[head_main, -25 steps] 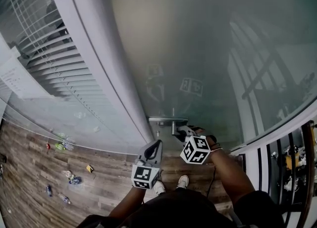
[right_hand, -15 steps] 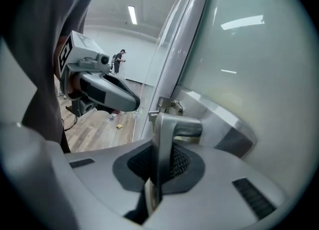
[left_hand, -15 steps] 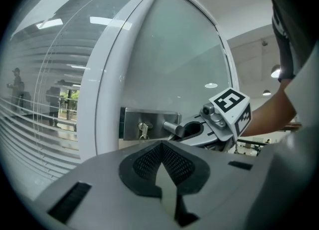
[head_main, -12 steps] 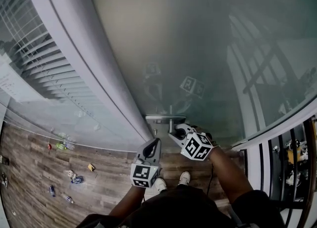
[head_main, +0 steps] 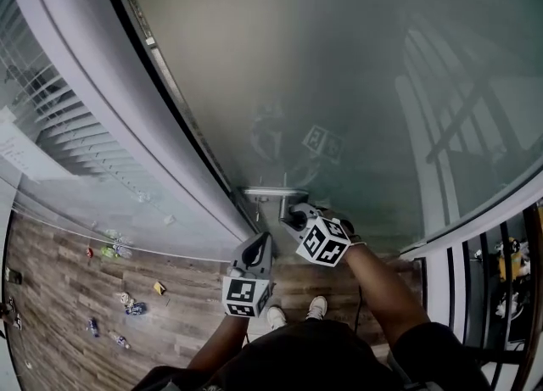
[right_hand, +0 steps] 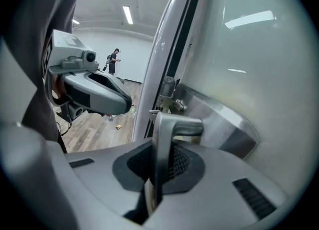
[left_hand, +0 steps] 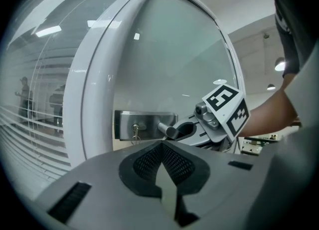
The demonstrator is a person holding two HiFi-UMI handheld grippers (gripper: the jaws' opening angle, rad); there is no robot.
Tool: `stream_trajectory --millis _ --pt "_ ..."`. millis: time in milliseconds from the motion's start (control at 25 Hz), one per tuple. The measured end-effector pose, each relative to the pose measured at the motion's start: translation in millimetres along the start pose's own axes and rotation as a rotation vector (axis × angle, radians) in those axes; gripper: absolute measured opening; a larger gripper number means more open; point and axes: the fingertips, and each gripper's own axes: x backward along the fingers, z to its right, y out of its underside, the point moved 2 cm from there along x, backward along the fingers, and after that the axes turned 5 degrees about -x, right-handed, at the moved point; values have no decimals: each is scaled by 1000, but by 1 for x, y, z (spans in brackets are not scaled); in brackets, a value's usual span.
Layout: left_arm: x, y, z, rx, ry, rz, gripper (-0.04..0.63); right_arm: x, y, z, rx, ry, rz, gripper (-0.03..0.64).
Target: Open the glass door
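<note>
Wood-plank floor lies below the frosted glass door, which sits in a white frame with a dark gap along the door's edge. The right tongs pinch the metal lever handle (its bar stands upright between the pads), next to the lock plate and its key. The left tongs are pressed together on nothing, low beside the right ones and apart from the handle.

Silver handle, brown wood-plank floor.
</note>
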Motion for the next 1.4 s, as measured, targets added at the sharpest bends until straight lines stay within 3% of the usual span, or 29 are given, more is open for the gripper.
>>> stream_trajectory --millis 520,760,920,1200,1400 --pt "-45 -38 30 -51 -105 35 2 4 4 65 -53 -2 -17 21" --pt "-77 -28 36 -43 -115 14 2 -8 18 107 -92 1 -32 20" --pt "-119 -27 47 -13 -81 -39 2 -8 33 143 -110 24 -33 17" --pt "-178 -32 -5 2 -96 -12 2 -33 38 190 -155 80 -41 17" --pt "-234 -58 -36 13 -92 21 2 -42 44 252 -203 113 -64 17"
